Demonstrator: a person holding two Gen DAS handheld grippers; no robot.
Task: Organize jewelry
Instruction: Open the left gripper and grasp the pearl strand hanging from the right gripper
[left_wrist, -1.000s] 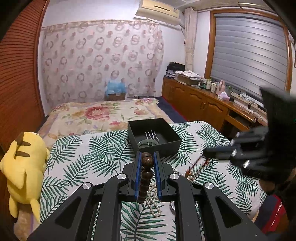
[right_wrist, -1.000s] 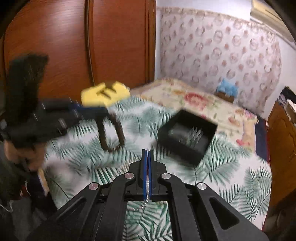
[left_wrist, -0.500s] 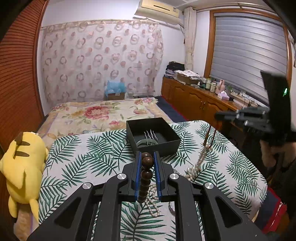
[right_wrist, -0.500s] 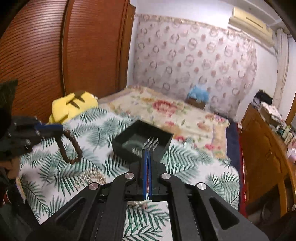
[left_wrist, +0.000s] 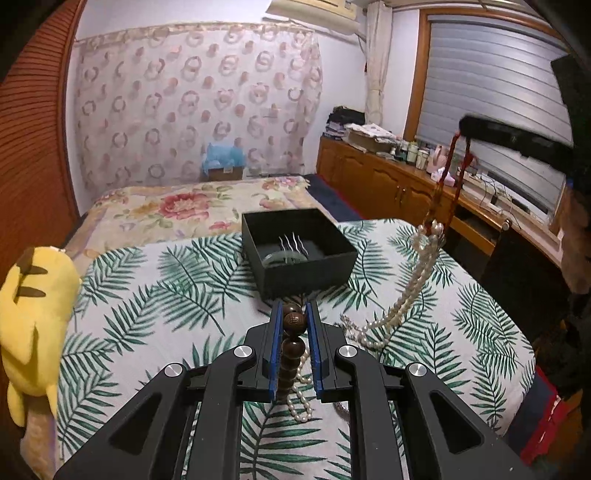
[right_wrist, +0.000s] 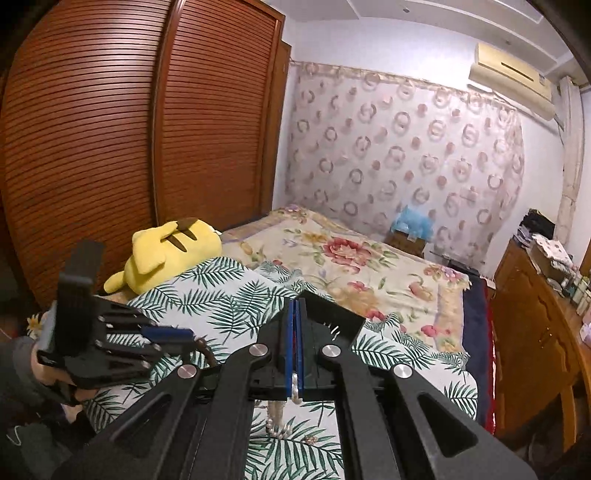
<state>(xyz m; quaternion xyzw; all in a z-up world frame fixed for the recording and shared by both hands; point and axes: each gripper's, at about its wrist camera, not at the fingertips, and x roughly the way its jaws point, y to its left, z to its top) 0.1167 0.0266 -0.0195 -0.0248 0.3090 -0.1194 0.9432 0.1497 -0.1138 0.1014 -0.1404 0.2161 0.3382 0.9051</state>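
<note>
My left gripper (left_wrist: 294, 314) is shut on a brown wooden bead bracelet (left_wrist: 293, 334), held just in front of the open black jewelry box (left_wrist: 295, 245). The box holds silver hairpins and a dark ring-shaped piece. My right gripper (right_wrist: 294, 317) is shut on a red cord necklace (left_wrist: 453, 166) with a pearl strand (left_wrist: 413, 280) tangled in it. It is lifted high at the right in the left wrist view (left_wrist: 513, 138); the pearls trail down to the bed. The left gripper also shows in the right wrist view (right_wrist: 173, 334).
A yellow plush toy (left_wrist: 31, 325) lies at the bed's left edge. More pearls and a silver chain (left_wrist: 345, 321) lie on the palm-leaf cover (left_wrist: 155, 295). A wooden cabinet (left_wrist: 388, 181) runs along the right; a wooden wardrobe (right_wrist: 110, 147) stands left.
My right gripper has risen high with the red cord necklace, pulling the pearl strand up off the bed. My left gripper has held nearly still with the wooden bracelet.
</note>
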